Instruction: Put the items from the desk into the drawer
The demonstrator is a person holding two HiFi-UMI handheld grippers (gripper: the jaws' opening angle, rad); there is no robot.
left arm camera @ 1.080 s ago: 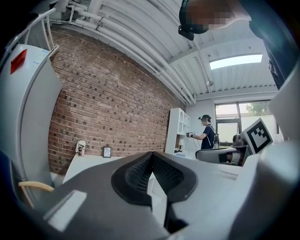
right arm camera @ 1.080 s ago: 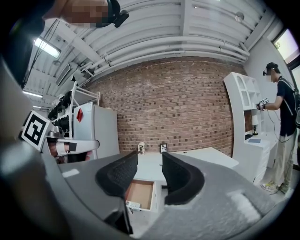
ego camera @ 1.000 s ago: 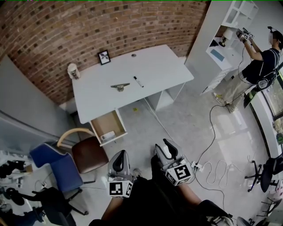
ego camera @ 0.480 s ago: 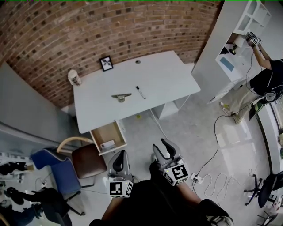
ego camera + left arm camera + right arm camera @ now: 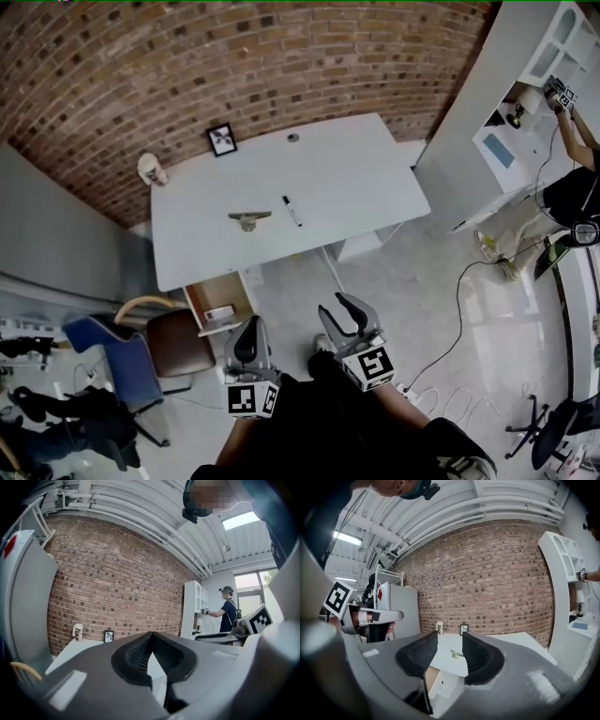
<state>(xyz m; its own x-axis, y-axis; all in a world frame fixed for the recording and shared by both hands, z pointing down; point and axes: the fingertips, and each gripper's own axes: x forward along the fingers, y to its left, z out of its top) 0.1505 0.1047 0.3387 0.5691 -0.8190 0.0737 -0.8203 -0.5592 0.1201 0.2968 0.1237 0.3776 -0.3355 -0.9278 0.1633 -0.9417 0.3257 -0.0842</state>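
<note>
Left tongs (image 5: 247, 330): held low near the person's body, well short of the counter (image 5: 356, 187); in the left gripper view its 2 dark pads are pressed together at the tips with nothing between them, clenched on air. Right tongs (image 5: 342, 316): beside the left pair and likewise well back from the counter; released, the 2 pads standing apart, with only the distant counter seen through the gap. Counter: white, rectangular, set against a brick wall (image 5: 234, 66). Item 1, marker pen (image 5: 292, 211): black and white, lying flat near the middle of the counter. Item 2, metal piece (image 5: 248, 218): small and tan-grey, a flat bar on a short foot, lying just left of the marker pen and apart from it; its exact kind cannot be told. Item 3, picture frame (image 5: 222, 139): black, standing at the back edge near the wall. Item 4, cup (image 5: 150, 169): pale, standing at the back left corner. Drawer (image 5: 208, 293): wood-lined, pulled open below the front left edge of the counter, holding 1 small white object (image 5: 218, 313) toward its front. Chair (image 5: 181, 342): brown seat, just in front of the open drawer. Shelf unit (image 5: 525, 84): white, at far right, where 1 other person (image 5: 577, 192) reaches into a compartment with a gripper.
</note>
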